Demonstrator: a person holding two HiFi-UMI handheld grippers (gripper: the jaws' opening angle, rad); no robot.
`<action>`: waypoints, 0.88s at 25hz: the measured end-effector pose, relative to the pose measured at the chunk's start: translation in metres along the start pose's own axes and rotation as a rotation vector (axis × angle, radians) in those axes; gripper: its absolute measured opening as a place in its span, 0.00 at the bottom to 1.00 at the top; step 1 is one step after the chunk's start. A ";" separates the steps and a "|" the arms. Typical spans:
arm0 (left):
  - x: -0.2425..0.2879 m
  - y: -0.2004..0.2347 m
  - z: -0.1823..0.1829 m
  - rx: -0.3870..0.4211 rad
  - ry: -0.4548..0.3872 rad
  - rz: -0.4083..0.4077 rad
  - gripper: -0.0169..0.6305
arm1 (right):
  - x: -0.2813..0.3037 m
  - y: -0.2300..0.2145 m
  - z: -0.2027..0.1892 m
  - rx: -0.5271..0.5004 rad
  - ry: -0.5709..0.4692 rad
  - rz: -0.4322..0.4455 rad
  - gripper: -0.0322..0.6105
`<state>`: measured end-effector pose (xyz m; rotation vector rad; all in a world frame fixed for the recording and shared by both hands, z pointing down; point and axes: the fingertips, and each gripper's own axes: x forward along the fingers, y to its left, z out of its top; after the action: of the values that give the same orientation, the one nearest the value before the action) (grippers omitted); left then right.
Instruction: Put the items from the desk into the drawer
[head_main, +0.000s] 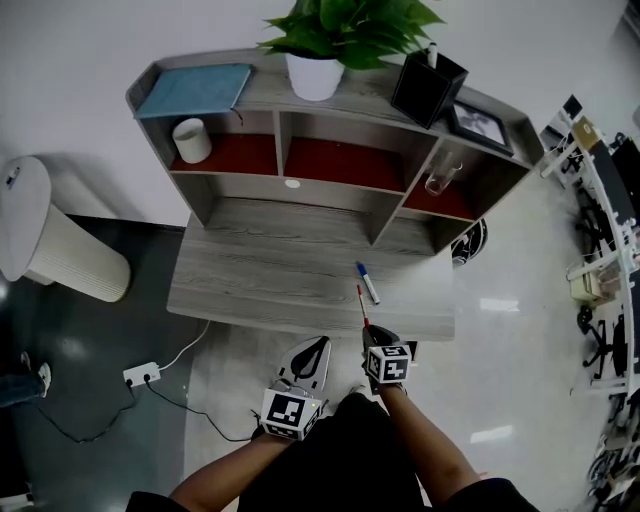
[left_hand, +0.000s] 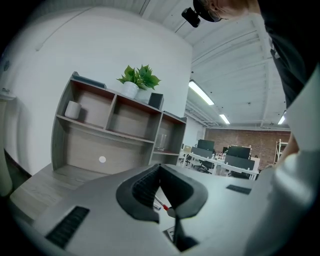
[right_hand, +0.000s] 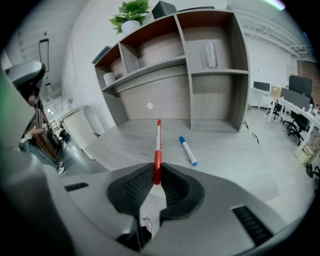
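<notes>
My right gripper (head_main: 368, 332) is shut on the rear end of a red pen (head_main: 361, 303), at the front edge of the grey desk (head_main: 260, 270). The pen points out over the desk toward the shelves. In the right gripper view the red pen (right_hand: 158, 145) rises from the closed pads of my right gripper (right_hand: 157, 172). A blue-capped marker (head_main: 368, 283) lies loose on the desk just right of the pen's tip, and the right gripper view also shows this marker (right_hand: 188, 151). My left gripper (head_main: 318, 348) hangs below the desk's front edge, shut (left_hand: 160, 169) on nothing. No drawer shows.
The shelf unit (head_main: 330, 165) on the desk holds a potted plant (head_main: 318, 62), a blue book (head_main: 195, 90), a white cup (head_main: 191, 140), a black pen holder (head_main: 428, 87), a picture frame (head_main: 480, 125) and a glass (head_main: 440, 178). A white bin (head_main: 50, 240) and a power strip (head_main: 142, 375) are at left.
</notes>
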<state>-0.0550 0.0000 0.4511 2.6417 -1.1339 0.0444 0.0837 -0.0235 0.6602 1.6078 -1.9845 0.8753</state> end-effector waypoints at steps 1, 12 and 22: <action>0.001 -0.004 -0.001 0.004 0.006 0.004 0.05 | -0.004 -0.003 -0.003 -0.001 0.001 0.006 0.14; 0.017 -0.068 -0.028 -0.008 0.027 0.114 0.05 | -0.046 -0.059 -0.032 -0.097 0.019 0.092 0.14; 0.028 -0.115 -0.060 -0.024 0.044 0.199 0.05 | -0.061 -0.101 -0.091 -0.219 0.101 0.170 0.14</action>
<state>0.0519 0.0714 0.4865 2.4855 -1.3687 0.1248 0.1905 0.0705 0.7027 1.2648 -2.0874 0.7533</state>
